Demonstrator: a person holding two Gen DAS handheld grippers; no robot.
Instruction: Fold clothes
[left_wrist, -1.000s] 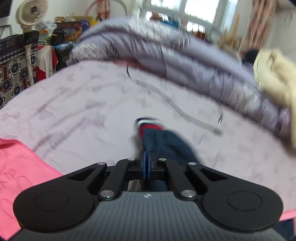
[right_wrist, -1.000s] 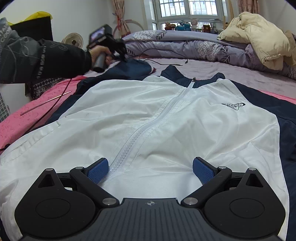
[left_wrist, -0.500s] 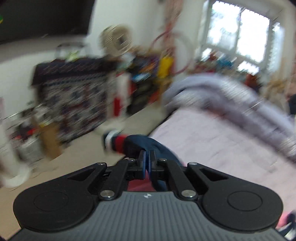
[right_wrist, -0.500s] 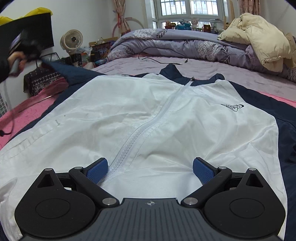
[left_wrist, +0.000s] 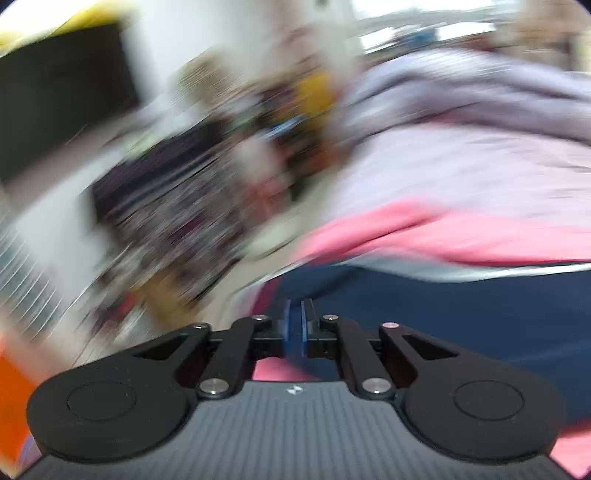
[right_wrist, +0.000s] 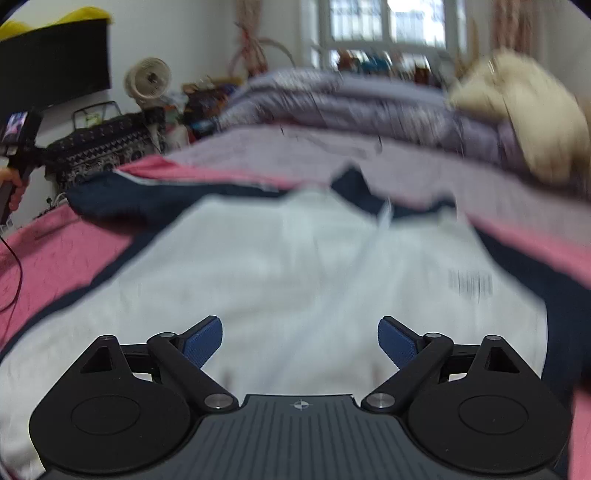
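Note:
A white jacket (right_wrist: 295, 258) with navy sleeves lies front up and zipped on the bed. Its navy sleeve (right_wrist: 147, 199) stretches out to the left over the pink blanket; in the blurred left wrist view this sleeve (left_wrist: 443, 314) lies just ahead and to the right. My left gripper (left_wrist: 294, 325) is opening, its pads a narrow slit apart with no cloth between them. At the far left of the right wrist view, a hand (right_wrist: 14, 184) holds it clear of the sleeve. My right gripper (right_wrist: 300, 341) hangs wide over the white front, jaws closing slightly, nothing between them.
A pink blanket (right_wrist: 55, 251) lies under the jacket on a lilac sheet. A folded lilac quilt (right_wrist: 351, 107) and a cream coat (right_wrist: 524, 122) fill the far side. Left of the bed stand a fan (right_wrist: 147, 79) and a patterned chest (right_wrist: 103, 147). A thin cable (right_wrist: 14, 280) trails at the left.
My left gripper swung the navy sleeve out to the left past the bed's edge and let it go; the sleeve now lies spread leftward. My right gripper has risen a little.

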